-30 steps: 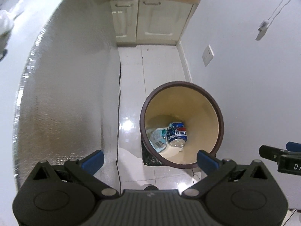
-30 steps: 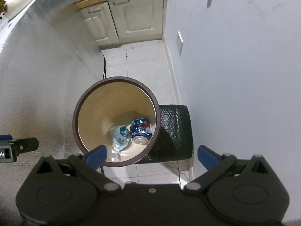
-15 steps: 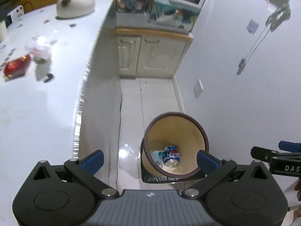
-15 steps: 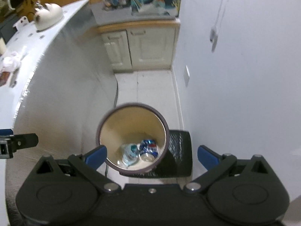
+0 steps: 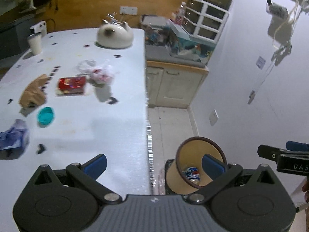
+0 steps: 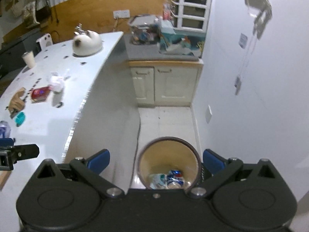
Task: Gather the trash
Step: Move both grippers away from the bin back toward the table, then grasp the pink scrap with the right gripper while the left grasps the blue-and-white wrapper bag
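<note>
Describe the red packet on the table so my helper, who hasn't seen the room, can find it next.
On the white table, look past the teal bowl toward the cat-shaped white pot. The red packet lies flat between a crumpled brown paper and a crumpled white plastic bag. It is the only red, rectangular item there.

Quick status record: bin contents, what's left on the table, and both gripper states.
bin: brown-rimmed waste bin on the floor beside the table
in bin: blue soda can, crumpled plastic bottle
on table: red packet, white plastic bag, brown paper, teal lid, blue wrapper
left gripper: open, empty
right gripper: open, empty, above the bin
</note>
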Demonstrator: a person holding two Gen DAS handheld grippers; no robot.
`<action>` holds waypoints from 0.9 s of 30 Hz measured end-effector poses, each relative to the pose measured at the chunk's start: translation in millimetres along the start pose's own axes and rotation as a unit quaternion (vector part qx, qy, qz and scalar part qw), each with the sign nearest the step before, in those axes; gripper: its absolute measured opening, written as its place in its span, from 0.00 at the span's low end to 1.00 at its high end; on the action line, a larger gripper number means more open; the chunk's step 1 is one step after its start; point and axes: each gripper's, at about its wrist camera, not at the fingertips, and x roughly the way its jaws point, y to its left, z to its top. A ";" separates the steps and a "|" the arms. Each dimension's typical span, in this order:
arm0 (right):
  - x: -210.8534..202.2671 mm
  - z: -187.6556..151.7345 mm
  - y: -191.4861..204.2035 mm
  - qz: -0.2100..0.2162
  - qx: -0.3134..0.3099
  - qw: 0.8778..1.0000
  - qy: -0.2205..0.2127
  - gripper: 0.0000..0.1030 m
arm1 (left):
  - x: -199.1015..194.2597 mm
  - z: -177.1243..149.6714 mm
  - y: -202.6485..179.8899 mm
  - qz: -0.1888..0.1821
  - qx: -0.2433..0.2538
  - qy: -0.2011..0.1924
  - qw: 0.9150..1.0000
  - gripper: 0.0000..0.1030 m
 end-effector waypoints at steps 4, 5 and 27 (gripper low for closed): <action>-17.4 -3.2 40.6 0.010 -0.007 1.000 -0.012 1.00 | -22.5 -4.6 36.0 0.009 -0.005 -0.015 1.000 1.00; -20.7 -4.6 52.1 0.013 -0.011 1.000 -0.016 1.00 | -28.5 -6.4 44.9 0.011 -0.007 -0.019 1.000 1.00; -34.0 -37.7 269.0 0.152 -0.124 0.979 -0.058 1.00 | -104.1 -13.8 243.8 0.098 -0.050 -0.074 0.991 1.00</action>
